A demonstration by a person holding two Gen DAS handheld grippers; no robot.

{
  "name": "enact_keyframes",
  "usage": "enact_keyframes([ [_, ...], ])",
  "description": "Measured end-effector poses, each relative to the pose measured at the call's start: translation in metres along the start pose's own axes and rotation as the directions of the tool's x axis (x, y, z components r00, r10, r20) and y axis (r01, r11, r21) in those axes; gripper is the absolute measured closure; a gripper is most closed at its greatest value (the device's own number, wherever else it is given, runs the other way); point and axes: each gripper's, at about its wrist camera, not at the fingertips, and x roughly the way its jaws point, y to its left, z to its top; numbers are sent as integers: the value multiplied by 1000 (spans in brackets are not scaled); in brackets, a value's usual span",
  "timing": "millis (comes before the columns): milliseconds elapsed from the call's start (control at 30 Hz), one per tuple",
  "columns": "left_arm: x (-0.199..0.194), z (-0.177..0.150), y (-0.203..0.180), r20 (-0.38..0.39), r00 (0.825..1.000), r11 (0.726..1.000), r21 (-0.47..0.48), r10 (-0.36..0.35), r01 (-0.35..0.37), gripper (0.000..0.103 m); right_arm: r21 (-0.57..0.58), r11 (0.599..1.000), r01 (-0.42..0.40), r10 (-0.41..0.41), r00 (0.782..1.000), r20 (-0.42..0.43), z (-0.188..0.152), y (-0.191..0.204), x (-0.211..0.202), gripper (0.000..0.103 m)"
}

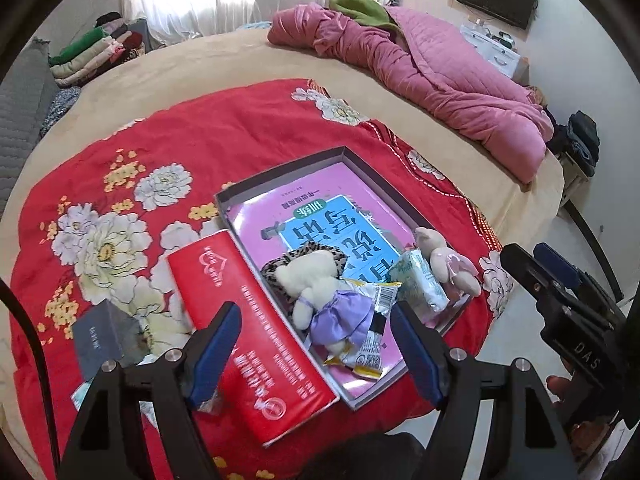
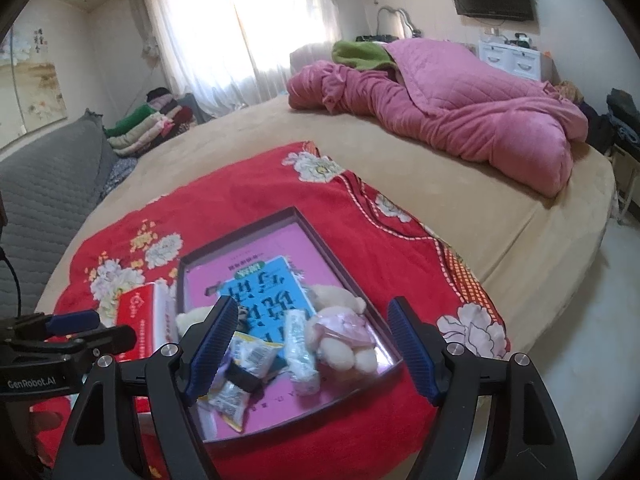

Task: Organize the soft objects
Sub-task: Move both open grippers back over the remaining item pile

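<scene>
Plush bear (image 1: 320, 300) partly hides leopard-print item (image 1: 298, 258) beneath.

Red floral blanket (image 1: 200, 152), pink quilt (image 1: 440, 72), purple-dress plush (image 1: 320, 300)

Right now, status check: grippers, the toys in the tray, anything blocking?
Left gripper open, empty. Right gripper open, empty. Cream plush bear in purple dress and pink-dressed plush bear lie in shallow grey tray. Snack packets between them.
</scene>
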Motion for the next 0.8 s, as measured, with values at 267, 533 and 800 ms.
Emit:
enact_keyframes([
  [267,-31,-18,20,31,999,999,-33,20,-19,26,-73,997,-26,27,999,17,1,33,-23,24],
  [533,-62,-36,47,57,998,997,-74,40,-35,26,-151,987,-47,53,998,36,-2,76,-46,24],
  [800,-85,-52,71,73,996,993,-107,49,-41,26,-198,975,-98,106,994,26,-7,114,-60,24],
])
